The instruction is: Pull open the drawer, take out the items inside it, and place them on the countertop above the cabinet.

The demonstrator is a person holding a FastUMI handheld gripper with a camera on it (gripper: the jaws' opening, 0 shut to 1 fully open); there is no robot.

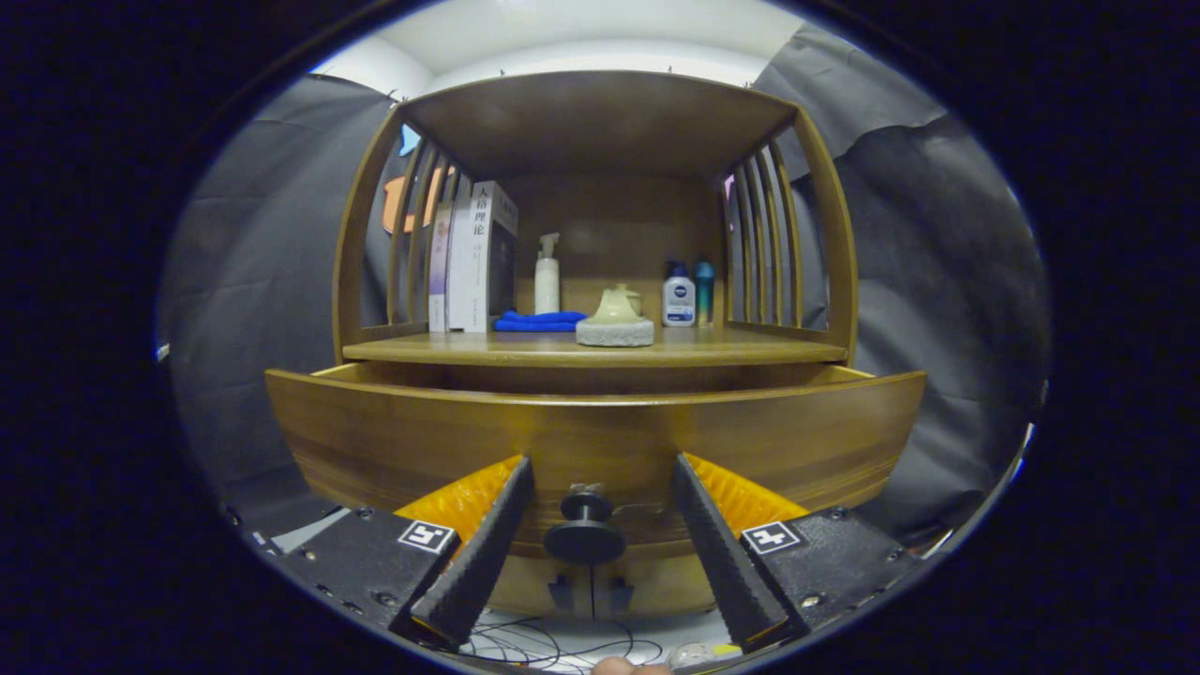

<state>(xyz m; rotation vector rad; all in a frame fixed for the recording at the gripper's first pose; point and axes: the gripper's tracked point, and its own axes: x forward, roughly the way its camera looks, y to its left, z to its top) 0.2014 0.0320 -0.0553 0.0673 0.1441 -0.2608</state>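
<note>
Your gripper (595, 473) stands with its fingers wide apart, one on either side of the round knob (585, 536) on the drawer (600, 441), and neither finger touches it. The drawer looks partly pulled out: its front sits forward of the counter (750, 352) edge and its side walls show behind it, but you cannot see down into it from here, so the items you are to lift out are hidden. That is the first risk: if you reach in without rising above the front panel, you may knock a finger on the rim or grab blind. If you close on the knob again, close squarely; a knob that small can slip from between the fingers, and a slanted pull could jam the drawer in its runners. Mind, too, that the counter already carries a good deal, so a careless set-down could tip a bottle. Count what stands there: one block of upright books (472, 261) by the left slats, their number unclear, one white spray bottle (547, 275), one folded blue cloth (541, 321), one pale teapot-like piece on a stone base (615, 319), and two small bottles (687, 293) near the right slats. The freest space appears to be along the front edge.
</note>
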